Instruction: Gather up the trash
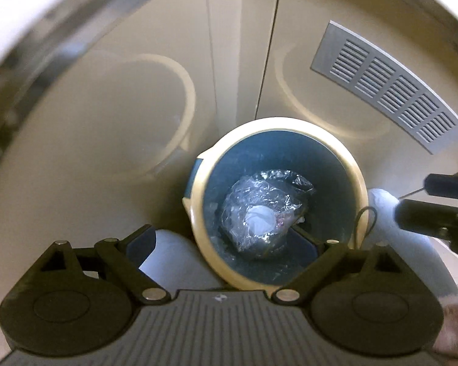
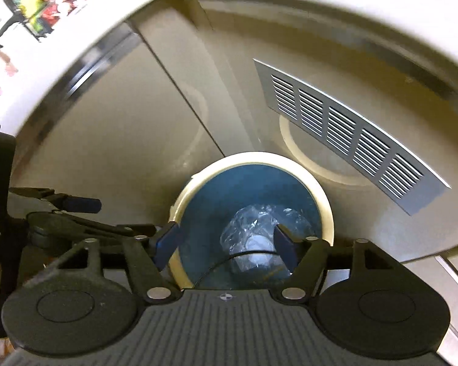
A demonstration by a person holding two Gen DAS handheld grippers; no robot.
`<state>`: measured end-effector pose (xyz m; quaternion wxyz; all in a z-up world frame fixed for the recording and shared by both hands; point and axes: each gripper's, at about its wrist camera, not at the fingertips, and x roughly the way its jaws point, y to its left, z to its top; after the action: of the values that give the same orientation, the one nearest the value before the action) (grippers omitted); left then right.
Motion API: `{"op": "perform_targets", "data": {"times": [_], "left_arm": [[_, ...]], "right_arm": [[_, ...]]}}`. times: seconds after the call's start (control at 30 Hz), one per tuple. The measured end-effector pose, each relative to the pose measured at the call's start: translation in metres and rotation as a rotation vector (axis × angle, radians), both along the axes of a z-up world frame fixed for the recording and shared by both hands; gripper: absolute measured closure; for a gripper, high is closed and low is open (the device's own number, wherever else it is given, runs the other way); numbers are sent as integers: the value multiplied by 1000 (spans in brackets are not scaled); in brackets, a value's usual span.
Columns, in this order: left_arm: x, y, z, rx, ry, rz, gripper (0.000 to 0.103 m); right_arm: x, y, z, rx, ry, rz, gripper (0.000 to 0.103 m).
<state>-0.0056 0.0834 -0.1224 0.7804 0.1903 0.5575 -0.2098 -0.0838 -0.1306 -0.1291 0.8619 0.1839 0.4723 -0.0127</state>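
Trash, a crumpled clear plastic bundle, lies inside the round blue cream-rimmed bin against the cabinet; both my claws, left and right, hang released. Clipping the rim could topple it.

This looks like a kitchen in a home, though the view is bent and a bit blurry. Shiny beige cupboard doors stand under a white counter edge. One door has a grey metal vent with thin slots. A small blue bin with a cream rim stands in front of the doors.
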Motion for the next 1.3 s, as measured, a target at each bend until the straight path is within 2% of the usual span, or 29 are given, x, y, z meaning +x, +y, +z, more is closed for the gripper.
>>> {"op": "perform_targets", "data": {"times": [0.1, 0.23, 0.53, 1.0, 1.3], "left_arm": [[-20, 14, 14, -27, -26, 29, 0], [-37, 20, 23, -42, -50, 18, 0], [-64, 22, 37, -27, -146, -23, 0], [-81, 22, 48, -25, -212, -41, 0], [-82, 22, 47, -19, -213, -48, 0]], "right_arm": [[-17, 9, 13, -34, -23, 26, 22], [-35, 23, 27, -96, -61, 69, 19], [-55, 46, 49, -169, -135, 147, 17], [-70, 49, 62, -187, -183, 144, 15], [-69, 50, 60, -186, -172, 143, 14]]}}
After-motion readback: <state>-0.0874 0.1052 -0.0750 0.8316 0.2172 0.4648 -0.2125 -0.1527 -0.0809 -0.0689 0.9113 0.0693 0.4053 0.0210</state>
